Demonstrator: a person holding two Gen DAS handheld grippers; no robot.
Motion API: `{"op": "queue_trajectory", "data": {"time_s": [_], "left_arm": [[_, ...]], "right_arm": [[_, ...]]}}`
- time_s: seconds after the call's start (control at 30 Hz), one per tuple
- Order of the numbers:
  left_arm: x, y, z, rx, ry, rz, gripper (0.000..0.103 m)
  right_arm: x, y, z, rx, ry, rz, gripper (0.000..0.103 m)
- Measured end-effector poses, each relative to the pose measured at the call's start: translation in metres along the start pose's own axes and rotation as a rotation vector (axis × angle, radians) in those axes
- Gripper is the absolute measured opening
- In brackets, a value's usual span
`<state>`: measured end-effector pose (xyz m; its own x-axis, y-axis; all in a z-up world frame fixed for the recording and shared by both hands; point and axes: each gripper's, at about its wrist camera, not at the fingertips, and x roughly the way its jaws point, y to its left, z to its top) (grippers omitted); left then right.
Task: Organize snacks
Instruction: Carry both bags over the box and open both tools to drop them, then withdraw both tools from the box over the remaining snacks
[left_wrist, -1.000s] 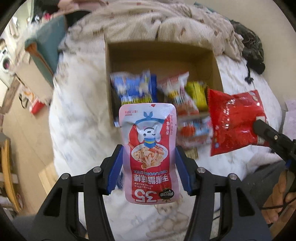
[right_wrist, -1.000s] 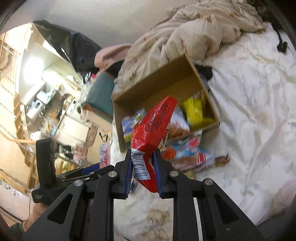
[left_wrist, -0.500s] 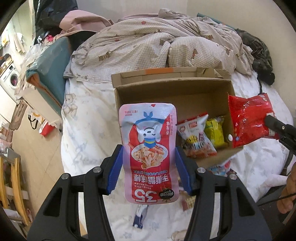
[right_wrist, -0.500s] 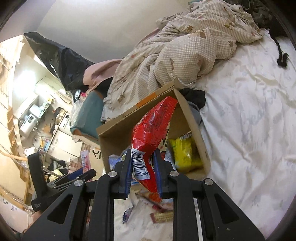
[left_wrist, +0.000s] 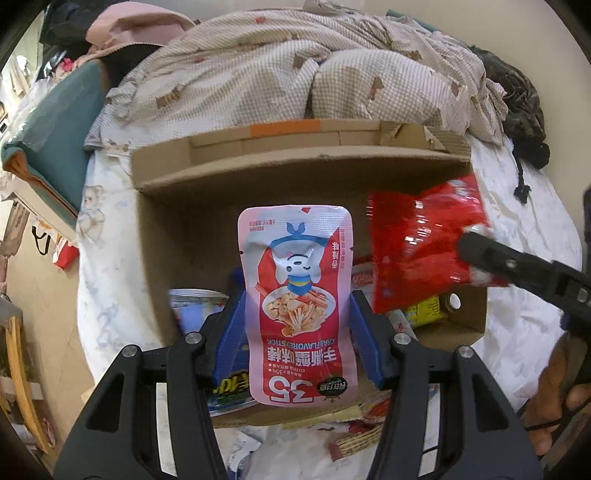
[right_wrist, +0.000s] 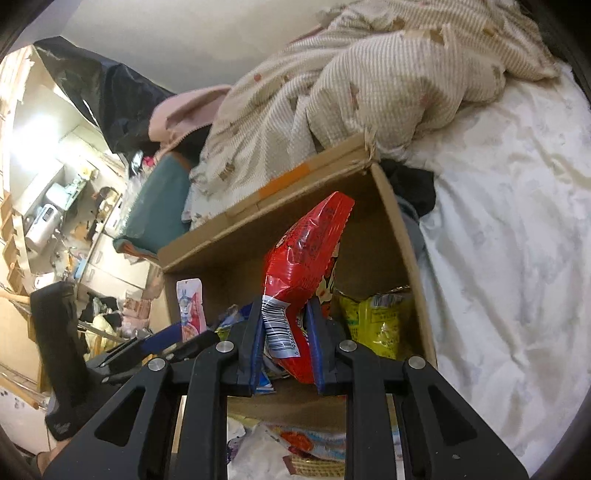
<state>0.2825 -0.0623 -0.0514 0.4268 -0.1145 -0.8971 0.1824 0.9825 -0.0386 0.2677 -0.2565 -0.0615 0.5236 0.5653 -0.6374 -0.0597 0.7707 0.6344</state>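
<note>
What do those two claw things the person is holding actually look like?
Both match: the left gripper and right gripper have angular matte black frames with cut-out openings, round silver bolts at the joints, and flat blue pads lining the fingers. A thin black cable crosses one hand.

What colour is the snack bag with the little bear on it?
The crab stick pouch is pink and red, with a blue bow. The left wrist view shows it best.

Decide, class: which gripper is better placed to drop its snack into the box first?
Right, probably. The right gripper holds its red packet over the cardboard box interior; the left gripper holds the pink pouch nearer the front edge.
</note>
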Motion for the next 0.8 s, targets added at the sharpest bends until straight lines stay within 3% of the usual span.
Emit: {"op": "queue_trajectory", "data": {"time_s": [0.27, 0.4, 0.43, 0.47, 0.5, 0.63, 0.8], "left_arm": [[0.014, -0.006, -0.004, 0.01, 0.004, 0.003, 0.056], [0.012, -0.009, -0.007, 0.022, -0.006, -0.017, 0.079], [0.011, -0.01, -0.008, 0.024, -0.012, -0.019, 0.08], [0.01, -0.011, -0.008, 0.025, -0.014, -0.024, 0.081], [0.009, -0.011, -0.009, 0.024, -0.015, -0.03, 0.081], [0.003, -0.01, -0.01, 0.016, -0.025, -0.037, 0.081], [0.001, -0.003, -0.01, -0.02, -0.032, -0.04, 0.081]], "right_arm": [[0.02, -0.006, 0.007, 0.042, 0.043, -0.009, 0.026], [0.01, -0.005, 0.012, 0.02, 0.013, -0.078, 0.035], [0.005, -0.004, 0.012, 0.006, -0.002, -0.105, 0.05], [0.002, -0.004, 0.013, 0.002, -0.015, -0.113, 0.072], [-0.006, -0.004, 0.014, 0.003, -0.051, -0.12, 0.079], [-0.025, -0.003, 0.016, -0.01, -0.124, -0.13, 0.081], [-0.035, -0.007, 0.018, 0.011, -0.153, -0.108, 0.08]]}}
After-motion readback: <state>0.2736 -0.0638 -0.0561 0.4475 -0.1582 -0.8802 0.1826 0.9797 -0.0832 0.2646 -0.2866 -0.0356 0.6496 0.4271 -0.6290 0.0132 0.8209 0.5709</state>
